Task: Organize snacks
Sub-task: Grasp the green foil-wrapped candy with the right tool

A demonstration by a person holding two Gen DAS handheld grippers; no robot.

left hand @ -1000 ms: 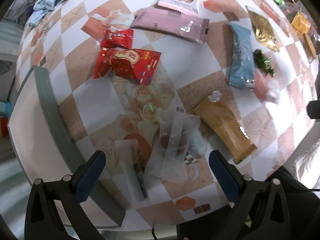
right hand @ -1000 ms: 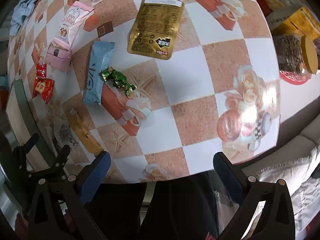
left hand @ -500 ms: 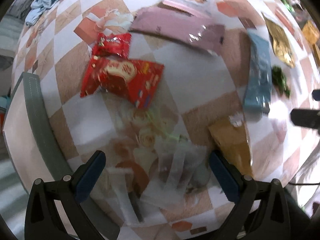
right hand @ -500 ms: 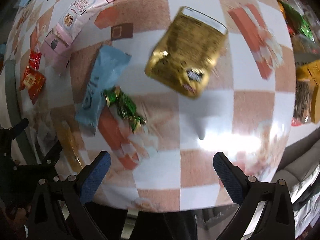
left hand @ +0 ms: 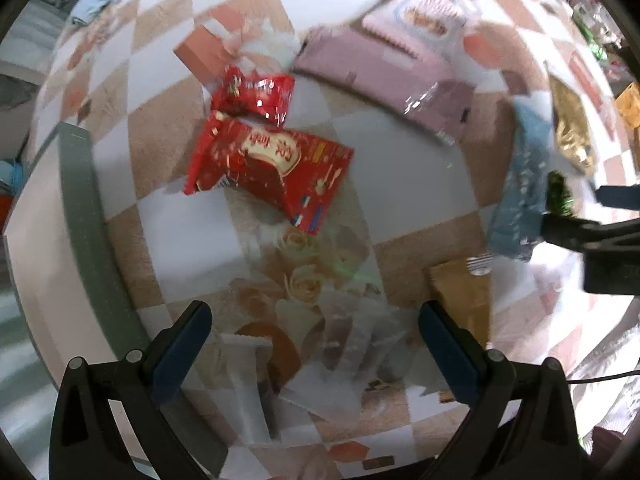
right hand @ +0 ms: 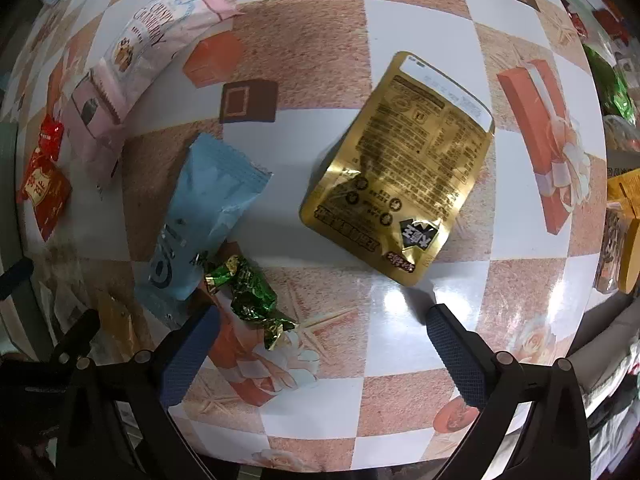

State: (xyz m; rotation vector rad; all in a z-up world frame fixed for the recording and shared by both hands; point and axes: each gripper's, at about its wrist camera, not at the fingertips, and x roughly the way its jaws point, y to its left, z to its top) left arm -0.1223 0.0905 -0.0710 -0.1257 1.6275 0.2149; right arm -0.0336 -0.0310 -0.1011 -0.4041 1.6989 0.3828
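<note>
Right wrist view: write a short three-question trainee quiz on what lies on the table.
1. True or false: the right gripper is shut on the gold pouch.
2. Which thing touches the blue packet at its near end? A) the green candy B) a glass jar C) a spoon
3. Fill in: the gold pouch lies with its ____ side up, showing small text.

Key
1. False: both fingers stand wide apart, holding nothing, and the pouch lies flat on the table ahead of them.
2. A
3. Back (printed)
</note>
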